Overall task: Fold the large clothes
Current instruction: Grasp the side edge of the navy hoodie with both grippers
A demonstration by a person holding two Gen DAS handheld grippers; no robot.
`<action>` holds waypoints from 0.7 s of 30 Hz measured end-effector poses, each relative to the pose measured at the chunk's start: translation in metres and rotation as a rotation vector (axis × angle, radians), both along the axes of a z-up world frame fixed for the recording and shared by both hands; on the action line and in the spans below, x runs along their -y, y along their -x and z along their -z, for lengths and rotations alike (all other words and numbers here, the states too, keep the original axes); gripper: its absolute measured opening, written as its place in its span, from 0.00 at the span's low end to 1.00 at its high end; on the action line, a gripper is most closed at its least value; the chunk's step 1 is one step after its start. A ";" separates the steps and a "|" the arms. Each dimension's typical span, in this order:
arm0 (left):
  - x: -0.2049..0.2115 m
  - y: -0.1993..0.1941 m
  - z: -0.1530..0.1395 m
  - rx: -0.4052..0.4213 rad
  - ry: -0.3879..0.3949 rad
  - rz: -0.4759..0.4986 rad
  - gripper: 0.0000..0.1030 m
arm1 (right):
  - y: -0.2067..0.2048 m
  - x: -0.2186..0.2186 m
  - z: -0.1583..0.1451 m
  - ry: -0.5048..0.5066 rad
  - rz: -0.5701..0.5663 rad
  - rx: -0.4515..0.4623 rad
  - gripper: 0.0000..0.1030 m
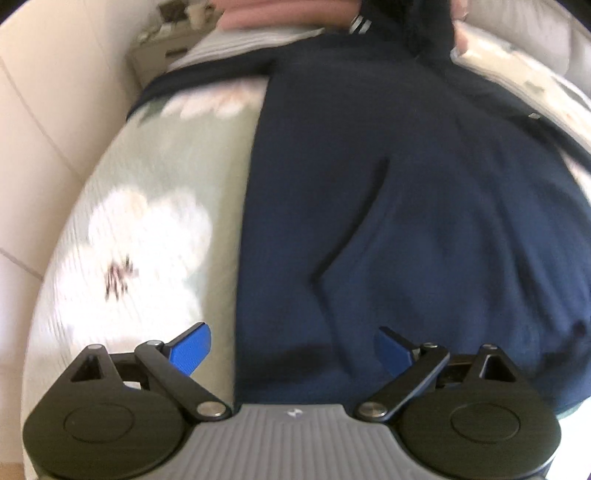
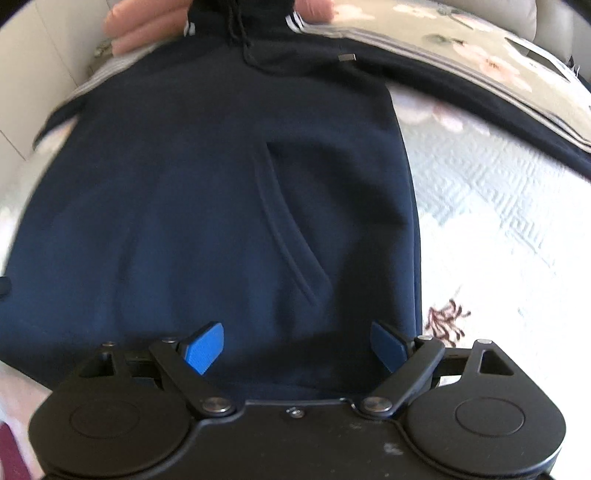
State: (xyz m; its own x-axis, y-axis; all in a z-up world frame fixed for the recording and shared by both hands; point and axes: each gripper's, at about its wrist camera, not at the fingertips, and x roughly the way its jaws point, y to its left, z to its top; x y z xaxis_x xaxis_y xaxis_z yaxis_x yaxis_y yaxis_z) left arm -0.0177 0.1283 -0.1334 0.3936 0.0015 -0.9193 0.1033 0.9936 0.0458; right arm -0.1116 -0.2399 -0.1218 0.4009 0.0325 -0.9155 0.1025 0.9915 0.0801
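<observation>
Left wrist view: nearest me, my left gripper (image 1: pixel 291 349) hangs with its jaws wide apart and nothing between them, poised over the left side edge of a navy hoodie (image 1: pixel 406 206). One blue pad sits over the floral bedspread (image 1: pixel 147 229), the other over the dark cloth; I cannot tell whether either touches.

In the right wrist view, my right gripper (image 2: pixel 297 347) is likewise spread wide and empty, above the hoodie's lower hem near its right edge.

The hoodie lies flat on the bed, front up, pocket slit (image 2: pixel 291 236) showing. Farther off, its drawstring (image 2: pixel 240 33) trails at the neck, a striped sleeve (image 2: pixel 461 96) stretches away to the right, and pink pillows (image 2: pixel 133 26) lie beyond.

I judge the step to be seizing the hem corners for a fold. To do it well, I would lower each gripper until the lower pad slides under both layers, close on the very edge, then lift both sides evenly so the cloth does not bunch or drag the bedspread.
</observation>
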 end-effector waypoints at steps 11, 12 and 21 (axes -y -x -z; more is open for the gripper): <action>-0.037 0.022 0.029 0.080 0.127 -0.019 1.00 | 0.042 0.036 0.017 -0.062 -0.042 0.129 0.99; -0.038 0.025 0.030 0.096 0.137 -0.019 1.00 | 0.045 0.039 0.020 -0.082 -0.051 0.148 0.99; -0.039 0.025 0.021 -0.007 0.157 -0.070 1.00 | 0.086 0.057 0.020 -0.060 -0.083 0.029 0.99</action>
State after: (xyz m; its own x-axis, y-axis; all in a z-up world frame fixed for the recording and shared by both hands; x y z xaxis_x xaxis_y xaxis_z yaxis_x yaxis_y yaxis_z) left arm -0.0431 0.1672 -0.1539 0.3916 -0.1150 -0.9129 0.0333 0.9933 -0.1108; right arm -0.1974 -0.2973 -0.1413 0.4207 0.1211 -0.8991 0.0172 0.9898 0.1414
